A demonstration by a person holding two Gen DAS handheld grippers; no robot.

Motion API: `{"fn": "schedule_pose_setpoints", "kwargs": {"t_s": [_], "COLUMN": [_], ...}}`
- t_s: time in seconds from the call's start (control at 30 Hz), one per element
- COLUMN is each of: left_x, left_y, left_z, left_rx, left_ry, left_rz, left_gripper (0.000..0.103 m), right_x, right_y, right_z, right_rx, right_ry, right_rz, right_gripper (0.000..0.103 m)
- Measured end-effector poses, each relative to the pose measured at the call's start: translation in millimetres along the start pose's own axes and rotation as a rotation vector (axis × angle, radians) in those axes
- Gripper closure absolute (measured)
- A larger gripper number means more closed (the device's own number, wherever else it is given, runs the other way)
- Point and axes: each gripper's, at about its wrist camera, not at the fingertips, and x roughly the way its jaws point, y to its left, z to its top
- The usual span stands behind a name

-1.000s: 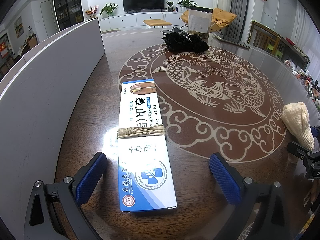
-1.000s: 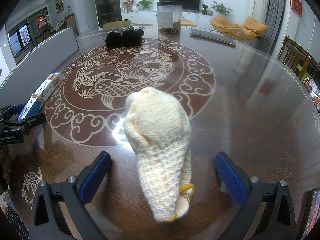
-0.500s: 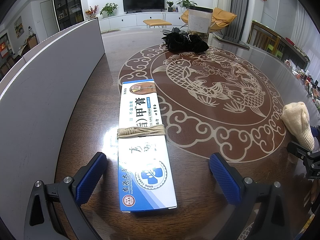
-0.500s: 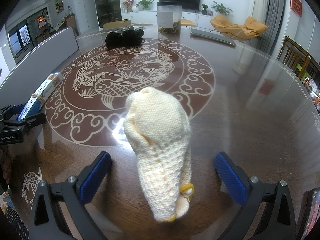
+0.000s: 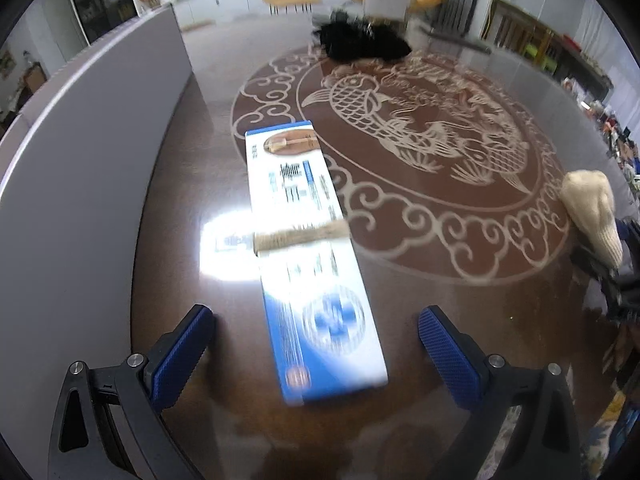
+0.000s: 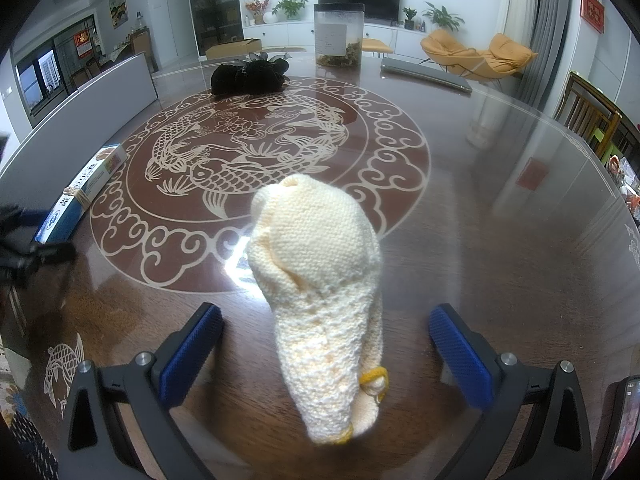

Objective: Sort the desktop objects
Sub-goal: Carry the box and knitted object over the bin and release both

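With both hand-held grippers spread apart, the left hand-held gripper [image 5: 316,344] straddling the box [image 5: 312,256] could nudge it skidding across the glossy table [image 5: 440,312], away from the knitted sock [image 6: 320,280].

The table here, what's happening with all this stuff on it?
A person is sorting things on the table with two handheld grippers. The left gripper is open around the near end of a long blue box; that view is blurred. The right gripper is open around a cream knitted sock. Neither is gripped yet.
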Motion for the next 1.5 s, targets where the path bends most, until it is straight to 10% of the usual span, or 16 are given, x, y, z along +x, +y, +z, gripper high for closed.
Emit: {"fn": "schedule_pose_setpoints", "kwargs": {"t_s": [0.17, 0.27, 0.73, 0.8, 0.87, 1.23, 1.5], "left_x": [13.5, 3.9, -12.0, -14.1, -16.7, -78.0, -178.1], "left_y": [-2.2, -4.9, -18.2, -20.5, -23.6, -15.1, 61.2], "left_z": [30.7, 38.2, 11.4, 7.7, 0.9, -10.3, -5.9], "left_rx": [0.017, 0.061, 0.059, 0.060, 0.057, -0.017, -0.106], "left_ry": [0.122, 0.064, 0.015, 0.009, 0.001, -0.137, -0.298], "left_rz": [-0.003, -0.014, -0.074, -0.083, -0.087, -0.206, -0.242], "left_gripper": [0.001, 0.059, 0.060, 0.060, 0.060, 0.060, 0.060], "right_x": [0.2, 0.3, 0.6, 7.1, 11.2, -54.8, -110.6], "right_y": [0.2, 0.7, -2.7, 8.0, 11.0, 51.9, 163.9], "right_z": [0.4, 0.1, 52.2, 53.9, 53.9, 87.6, 178.2], "right_rx": [0.000, 0.000, -0.087, -0.137, -0.136, -0.221, -0.313], "right_ry": [0.000, 0.000, 0.293, 0.304, 0.333, 0.259, 0.066], "right_rz": [0.000, 0.000, 0.182, 0.138, 0.123, 0.152, 0.299], "right_gripper": [0.000, 0.000, 0.001, 0.015, 0.064, 0.064, 0.064]}}
